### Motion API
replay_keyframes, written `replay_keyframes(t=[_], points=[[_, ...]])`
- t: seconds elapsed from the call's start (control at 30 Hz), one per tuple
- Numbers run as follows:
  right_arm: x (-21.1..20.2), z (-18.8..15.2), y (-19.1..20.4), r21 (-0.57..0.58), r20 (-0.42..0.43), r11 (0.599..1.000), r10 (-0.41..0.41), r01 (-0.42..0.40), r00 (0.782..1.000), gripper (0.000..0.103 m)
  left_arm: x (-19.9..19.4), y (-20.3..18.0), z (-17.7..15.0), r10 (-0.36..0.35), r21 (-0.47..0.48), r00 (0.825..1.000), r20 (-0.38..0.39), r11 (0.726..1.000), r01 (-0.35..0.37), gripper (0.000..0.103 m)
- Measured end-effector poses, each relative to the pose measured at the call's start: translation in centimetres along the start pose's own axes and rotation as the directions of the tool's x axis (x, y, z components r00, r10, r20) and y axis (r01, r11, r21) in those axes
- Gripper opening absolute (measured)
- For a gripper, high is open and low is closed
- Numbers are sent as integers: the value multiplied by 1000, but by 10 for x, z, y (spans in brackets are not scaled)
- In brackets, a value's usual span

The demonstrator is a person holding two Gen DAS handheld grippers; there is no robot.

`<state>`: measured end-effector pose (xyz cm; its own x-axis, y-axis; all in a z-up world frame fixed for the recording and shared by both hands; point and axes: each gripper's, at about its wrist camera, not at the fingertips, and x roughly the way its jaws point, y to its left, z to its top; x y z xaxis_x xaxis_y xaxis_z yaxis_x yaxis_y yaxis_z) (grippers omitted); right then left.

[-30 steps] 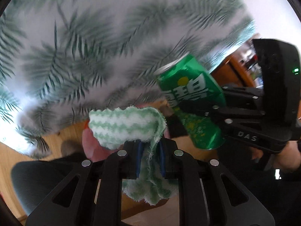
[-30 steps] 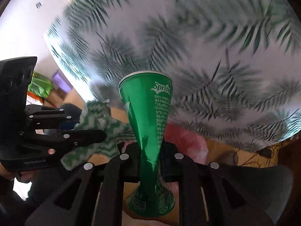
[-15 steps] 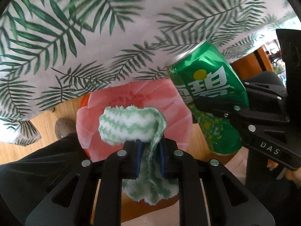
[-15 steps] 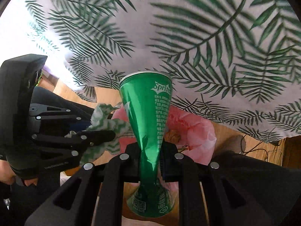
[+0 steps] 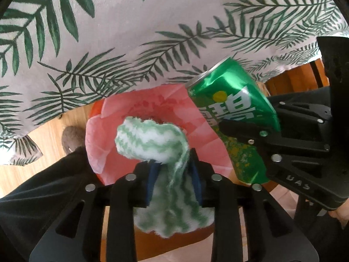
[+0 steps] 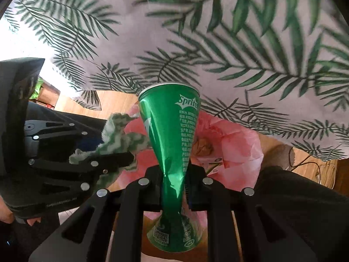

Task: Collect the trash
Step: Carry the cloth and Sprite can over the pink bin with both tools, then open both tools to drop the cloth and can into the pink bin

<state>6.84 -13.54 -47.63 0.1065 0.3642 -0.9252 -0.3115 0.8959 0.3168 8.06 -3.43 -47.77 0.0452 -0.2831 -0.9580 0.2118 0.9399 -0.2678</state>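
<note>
Holding two pieces of trash together above the pink-lined bin (image 5: 98, 144), apparently lined up for a drop straight into its open mouth. Left tongs (image 5: 172, 171) clamped narrowly on a green-and-white fuzzy cloth (image 5: 152, 139), pinched at its middle so one bunched end flops forward over the liner and the other hangs back under the fingers. A mid-body pinch probably chosen because soft fabric offers no firm edge to grip. Right tongs (image 6: 174, 174) squeezed hard onto a green Sprite can (image 6: 172, 131), crushing its waist into an hourglass, with the rim end pointing forward and the base toward the camera. Gripped at the weakest part of the wall, so the dent itself seems to lock the can against slipping.

Seen from the left wrist, can tilted just beside the cloth, both over the liner rather than the wooden floor (image 5: 50, 135). Crumpled scraps (image 6: 204, 146) visible inside the bin, suggesting collection well under way. Leaf-print tablecloth (image 5: 152, 21) hanging close behind, with the bin tucked at its lower edge.

Next, most likely: widen both tongs and let go. Cloth fibres may cling to the blue pads; can may catch in its own crease before falling.
</note>
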Motion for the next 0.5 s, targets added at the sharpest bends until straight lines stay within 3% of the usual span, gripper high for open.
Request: replay_keyframes(t=[0.13, 0.17, 0.2, 0.33, 0.5], points=[[14, 2, -2, 7, -24, 1000, 8, -8, 1000, 23, 1, 3, -1, 3, -10, 1000, -4, 1000, -3, 45], [16, 2, -3, 8, -23, 1000, 5, -4, 1000, 40, 2, 6, -2, -3, -16, 1000, -9, 1000, 3, 45], [18, 2, -5, 16, -26, 1000, 3, -2, 1000, 46, 2, 8, -2, 2, -18, 1000, -13, 1000, -2, 47], [23, 1, -12, 29, -33, 1000, -7, 8, 999, 54, 5, 13, -3, -7, -40, 999, -34, 999, 6, 51], [21, -2, -26, 62, -25, 997, -43, 44, 999, 68, 11, 17, -2, -36, -77, 998, -46, 997, 33, 68]])
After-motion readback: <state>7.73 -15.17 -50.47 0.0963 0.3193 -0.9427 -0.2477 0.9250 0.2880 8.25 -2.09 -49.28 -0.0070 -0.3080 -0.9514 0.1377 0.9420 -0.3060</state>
